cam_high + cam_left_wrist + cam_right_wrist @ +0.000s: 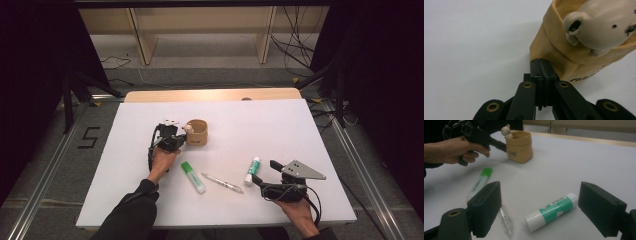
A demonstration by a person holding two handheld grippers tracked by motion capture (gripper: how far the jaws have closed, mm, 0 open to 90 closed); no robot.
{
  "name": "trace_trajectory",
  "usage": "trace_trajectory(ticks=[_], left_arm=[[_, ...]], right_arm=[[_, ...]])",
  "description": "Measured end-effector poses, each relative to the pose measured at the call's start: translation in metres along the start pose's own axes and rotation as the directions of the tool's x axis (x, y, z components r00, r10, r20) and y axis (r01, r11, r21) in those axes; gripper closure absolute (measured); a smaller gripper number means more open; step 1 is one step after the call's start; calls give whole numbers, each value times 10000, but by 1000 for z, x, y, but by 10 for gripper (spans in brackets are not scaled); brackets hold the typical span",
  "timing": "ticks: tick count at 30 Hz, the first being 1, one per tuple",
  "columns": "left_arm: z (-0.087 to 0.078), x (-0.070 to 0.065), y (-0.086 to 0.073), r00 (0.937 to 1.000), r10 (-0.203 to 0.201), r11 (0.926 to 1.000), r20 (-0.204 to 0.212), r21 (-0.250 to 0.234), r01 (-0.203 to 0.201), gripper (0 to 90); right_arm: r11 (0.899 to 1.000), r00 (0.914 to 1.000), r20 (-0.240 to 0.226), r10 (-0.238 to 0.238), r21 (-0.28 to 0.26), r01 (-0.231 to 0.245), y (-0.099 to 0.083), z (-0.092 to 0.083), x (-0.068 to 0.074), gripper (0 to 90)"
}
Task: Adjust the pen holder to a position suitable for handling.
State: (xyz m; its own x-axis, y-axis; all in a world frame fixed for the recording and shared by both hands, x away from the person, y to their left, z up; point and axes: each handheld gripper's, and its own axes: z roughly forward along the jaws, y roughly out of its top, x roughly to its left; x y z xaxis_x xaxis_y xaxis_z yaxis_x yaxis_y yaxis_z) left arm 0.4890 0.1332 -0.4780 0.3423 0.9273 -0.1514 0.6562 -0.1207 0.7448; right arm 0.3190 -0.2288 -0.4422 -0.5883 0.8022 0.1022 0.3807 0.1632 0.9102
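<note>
Here, the closed left gripper [541, 65] touches the tan pot [564, 60] bearing a bear figure [599, 25].

1. This looks like a lab room for tests
2. Black stands [75, 95] hold gear beside the white table [260, 125]
3. Cables [295, 45] lie on the grey floor [210, 75]

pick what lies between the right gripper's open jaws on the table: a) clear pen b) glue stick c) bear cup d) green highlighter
b: in the right gripper view, the glue stick with its green label lies on the table between the wide-open jaws of the right gripper.
</note>
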Motion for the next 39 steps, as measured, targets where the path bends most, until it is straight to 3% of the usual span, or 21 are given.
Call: trace_trajectory(ticks=[13,23,29,34,39], left_arm=[[13,-29,6,9987,285,9996,426,7,-285,891],[19,-40,8,9974,358,9993,621,40,-361,891],[17,-39,9,9971,392,9992,651,24,-395,888],[5,-34,13,9942,761,9970,756,54,-767,765],[-9,-26,15,9921,810,9965,958,139,-827,639]], right_arm=[[10000,10000,-8,14,25,-14,0,0,0,197],[10000,10000,-3,-10,46,10,0,0,0,197],[10000,10000,-19,-15,43,15,0,0,1,197],[10000,10000,-11,11,40,-11,0,0,0,197],[10000,10000,-29,-3,45,3,0,0,0,197]])
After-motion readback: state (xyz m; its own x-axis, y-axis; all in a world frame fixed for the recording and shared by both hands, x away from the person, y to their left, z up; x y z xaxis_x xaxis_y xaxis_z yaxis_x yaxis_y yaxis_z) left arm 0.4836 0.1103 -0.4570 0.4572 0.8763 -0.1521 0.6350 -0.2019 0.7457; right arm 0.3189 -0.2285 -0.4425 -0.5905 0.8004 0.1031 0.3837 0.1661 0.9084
